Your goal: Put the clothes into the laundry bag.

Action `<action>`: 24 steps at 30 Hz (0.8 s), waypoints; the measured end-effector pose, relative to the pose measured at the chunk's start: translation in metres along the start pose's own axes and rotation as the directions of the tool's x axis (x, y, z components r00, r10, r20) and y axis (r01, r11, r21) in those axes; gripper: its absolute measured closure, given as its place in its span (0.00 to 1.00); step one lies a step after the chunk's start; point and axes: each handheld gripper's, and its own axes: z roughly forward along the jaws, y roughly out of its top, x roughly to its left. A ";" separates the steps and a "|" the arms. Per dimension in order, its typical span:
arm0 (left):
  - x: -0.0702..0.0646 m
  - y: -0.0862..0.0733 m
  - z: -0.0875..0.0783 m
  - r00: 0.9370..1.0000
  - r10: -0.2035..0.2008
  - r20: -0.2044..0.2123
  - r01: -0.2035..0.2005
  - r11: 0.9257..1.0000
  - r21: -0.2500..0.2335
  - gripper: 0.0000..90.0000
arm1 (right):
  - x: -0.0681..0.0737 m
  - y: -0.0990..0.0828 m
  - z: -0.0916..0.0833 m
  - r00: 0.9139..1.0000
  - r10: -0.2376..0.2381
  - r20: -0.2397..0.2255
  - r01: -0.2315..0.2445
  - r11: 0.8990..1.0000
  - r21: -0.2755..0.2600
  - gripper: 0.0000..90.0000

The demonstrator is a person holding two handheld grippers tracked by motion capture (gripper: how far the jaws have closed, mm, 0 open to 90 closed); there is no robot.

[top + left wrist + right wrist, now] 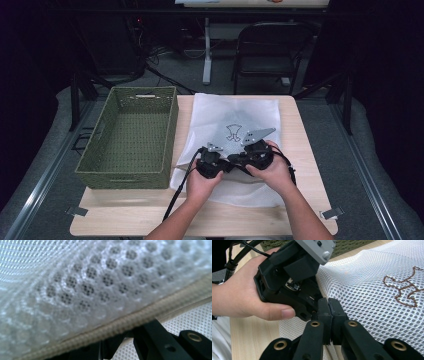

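White honeycomb mesh bag (235, 125), beige-corded at its hem, is clamped by both grippers' black fingers (329, 312).

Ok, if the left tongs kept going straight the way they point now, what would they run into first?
The white mesh bag, most likely: in the left gripper view its mesh and beige seam sit right at the left tongs. They look shut on that edge already, though depth is unclear.

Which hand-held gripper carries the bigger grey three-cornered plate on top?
The right hand-held gripper: its grey plate is clearly larger than the small one on the left hand-held gripper.
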 end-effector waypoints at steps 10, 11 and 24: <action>0.004 -0.001 0.008 0.999 -0.032 -0.003 0.032 0.999 -0.024 0.90 | -0.001 -0.001 0.002 1.000 0.004 -0.004 -0.004 1.000 0.006 0.99; 0.005 -0.001 0.010 0.999 -0.040 -0.002 0.040 0.999 -0.025 0.90 | -0.001 -0.001 0.002 1.000 0.011 -0.005 -0.011 1.000 0.007 0.99; 0.009 -0.005 0.012 0.999 -0.035 -0.010 0.035 0.999 -0.007 0.81 | -0.004 -0.004 0.003 1.000 0.016 -0.004 -0.016 1.000 0.014 0.99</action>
